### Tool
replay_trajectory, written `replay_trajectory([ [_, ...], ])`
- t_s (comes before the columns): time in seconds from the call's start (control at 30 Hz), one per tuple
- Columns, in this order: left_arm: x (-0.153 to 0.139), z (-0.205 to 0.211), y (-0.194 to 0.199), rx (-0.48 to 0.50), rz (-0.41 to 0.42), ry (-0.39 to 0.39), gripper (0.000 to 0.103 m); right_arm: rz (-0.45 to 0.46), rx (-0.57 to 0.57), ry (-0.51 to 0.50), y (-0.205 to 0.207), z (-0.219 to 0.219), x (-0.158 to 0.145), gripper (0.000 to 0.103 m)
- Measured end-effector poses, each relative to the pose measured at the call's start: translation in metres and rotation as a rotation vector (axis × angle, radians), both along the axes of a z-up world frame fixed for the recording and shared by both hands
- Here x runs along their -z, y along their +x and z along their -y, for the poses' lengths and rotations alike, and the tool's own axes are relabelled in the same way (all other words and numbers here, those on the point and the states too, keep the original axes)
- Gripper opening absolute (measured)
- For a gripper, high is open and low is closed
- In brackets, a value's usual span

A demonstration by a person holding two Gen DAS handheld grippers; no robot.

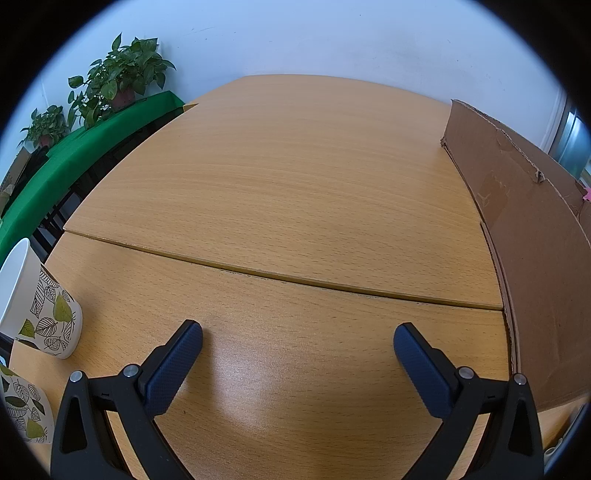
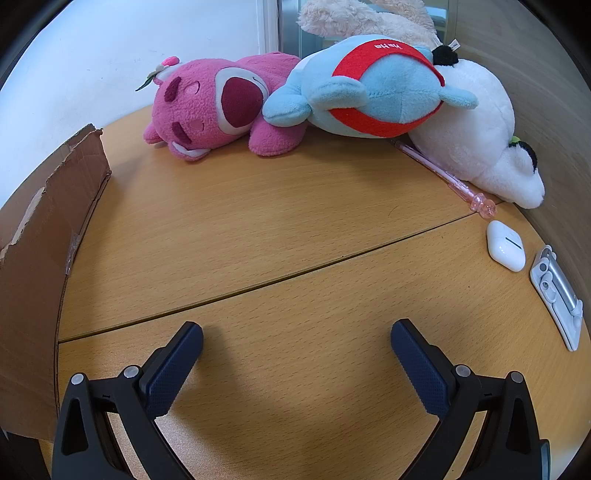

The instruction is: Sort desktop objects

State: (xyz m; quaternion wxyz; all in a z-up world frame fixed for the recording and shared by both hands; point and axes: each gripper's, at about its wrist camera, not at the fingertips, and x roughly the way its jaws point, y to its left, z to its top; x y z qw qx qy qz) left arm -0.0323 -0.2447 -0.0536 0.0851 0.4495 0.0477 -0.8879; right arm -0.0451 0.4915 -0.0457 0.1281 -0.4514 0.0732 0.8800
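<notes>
In the right wrist view a pink plush bear (image 2: 214,107), a blue plush with a red band (image 2: 373,88) and a white plush (image 2: 480,133) lie at the back of the wooden desk (image 2: 258,229). A pink pen (image 2: 447,177), a white earbud case (image 2: 505,245) and a white folding stand (image 2: 557,295) lie at the right. My right gripper (image 2: 296,341) is open and empty, low over the desk. My left gripper (image 1: 297,343) is open and empty over bare desk (image 1: 288,177). A cardboard box stands to its right (image 1: 532,236) and shows in the right wrist view (image 2: 40,258).
Two leaf-patterned cups (image 1: 44,314) (image 1: 22,406) stand at the left edge in the left wrist view. A green-covered table (image 1: 88,144) with potted plants (image 1: 122,74) is beyond. A beige plush (image 2: 369,16) lies behind the toys. A wooden panel (image 2: 554,110) bounds the right.
</notes>
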Motion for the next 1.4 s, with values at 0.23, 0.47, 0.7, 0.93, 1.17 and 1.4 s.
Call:
replay_trajectory([
  [0.23,0.0004,-0.0002,-0.0002,0.0,0.0,0.0,0.103,0.0,0.0,0.0,0.0002,-0.0001,0.0,0.103],
  [0.47,-0.0002,0.0,0.0001,0.001,0.0,0.0,0.103,0.0,-0.001,0.0,0.0004,0.0,0.0001,0.103],
  [0.7,0.0,-0.0001,0.0,0.001,0.0,0.0,0.103,-0.001,-0.001,0.0,0.0012,0.0005,0.0009,0.103],
  [0.93,-0.0001,0.0,0.0,0.002,0.0,0.0,0.103,-0.001,-0.001,0.0,0.0012,0.0005,0.0006,0.103],
  [1.17,0.0005,-0.0002,-0.0003,0.002,0.0,0.0,0.103,-0.001,-0.001,0.0,0.0001,-0.0001,0.0009,0.103],
  [1.4,0.0002,-0.0007,-0.0017,-0.003,-0.001,0.002,0.103,-0.001,-0.01,0.0,0.0055,0.0028,0.001,0.103],
])
